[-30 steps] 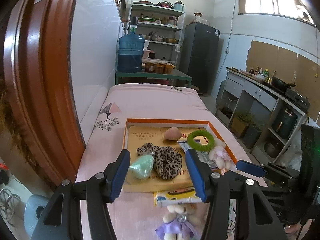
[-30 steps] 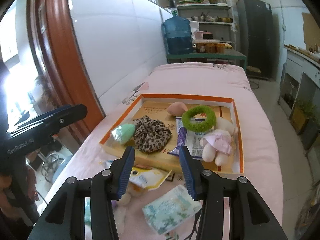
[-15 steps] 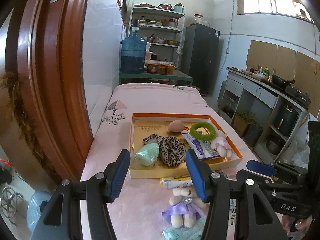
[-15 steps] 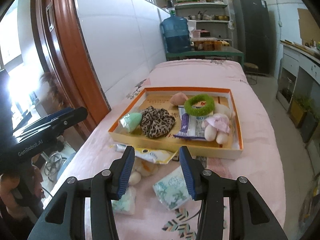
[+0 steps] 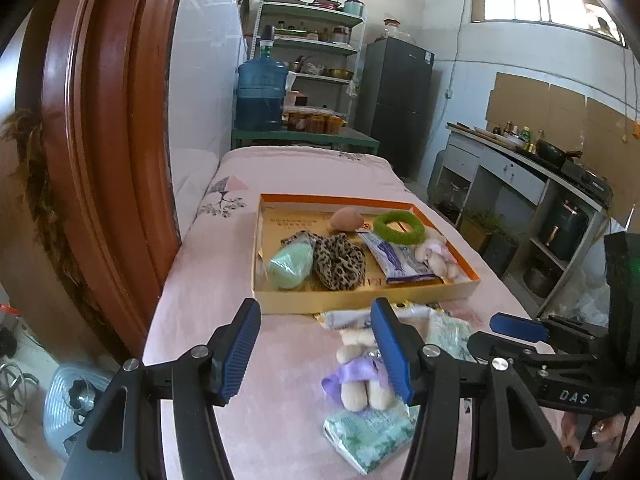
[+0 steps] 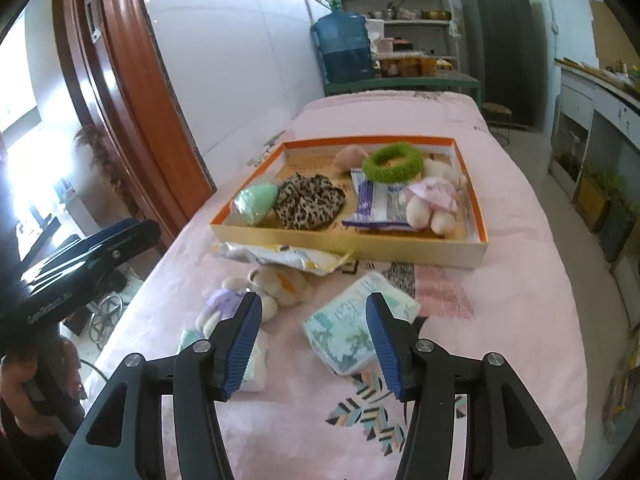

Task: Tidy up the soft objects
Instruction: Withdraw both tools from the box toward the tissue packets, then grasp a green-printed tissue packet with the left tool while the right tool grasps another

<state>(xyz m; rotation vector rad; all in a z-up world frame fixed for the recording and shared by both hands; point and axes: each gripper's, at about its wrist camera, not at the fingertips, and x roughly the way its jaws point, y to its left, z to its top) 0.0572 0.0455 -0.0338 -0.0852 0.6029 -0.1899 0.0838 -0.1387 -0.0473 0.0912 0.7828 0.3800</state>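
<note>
Loosely scattered on the pink bedspread (image 6: pixel 500 216), in front of the orange-rimmed box (image 6: pixel 416 249), lie the soft things not yet put away: a small plush bear in a purple dress (image 5: pixel 360 376), a second cream plush toy (image 6: pixel 280 282) beside it, a flat yellow-and-white packet (image 6: pixel 280 256) touching the box's near wall, a green-patterned tissue pack (image 6: pixel 352 326) and another such pack (image 5: pixel 370 432) nearest the camera in the left wrist view. Inside the box sit a mint-green sponge (image 6: pixel 254 204) at the left end, a leopard-print scrunchie (image 6: pixel 308 204) just beside it, a peach-coloured sponge (image 6: pixel 350 157) at the back, a fuzzy green ring (image 6: pixel 393 162) resting partly on a purple-and-white packet (image 6: pixel 376 202), and a cream doll in a pink dress (image 6: pixel 434 204) toward the right wall. The right gripper (image 6: pixel 314 344) hangs over the loose tissue pack with its blue fingers (image 6: pixel 242 344) spreading apart and nothing pinched; the pack shows in the gap beyond them, untouched. The left gripper (image 5: pixel 318 348) hovers above the purple-dressed bear, its fingers (image 5: pixel 240 350) spread wide and empty, the right one overlapping the bear in view. A person's hand (image 6: pixel 24 396) grips the left tool's handle at the edge of the right wrist view. Beyond the bed stand a blue water jug (image 5: pixel 260 96), green shelves (image 5: pixel 316 44) of kitchenware and a dark fridge (image 5: pixel 396 104).
</note>
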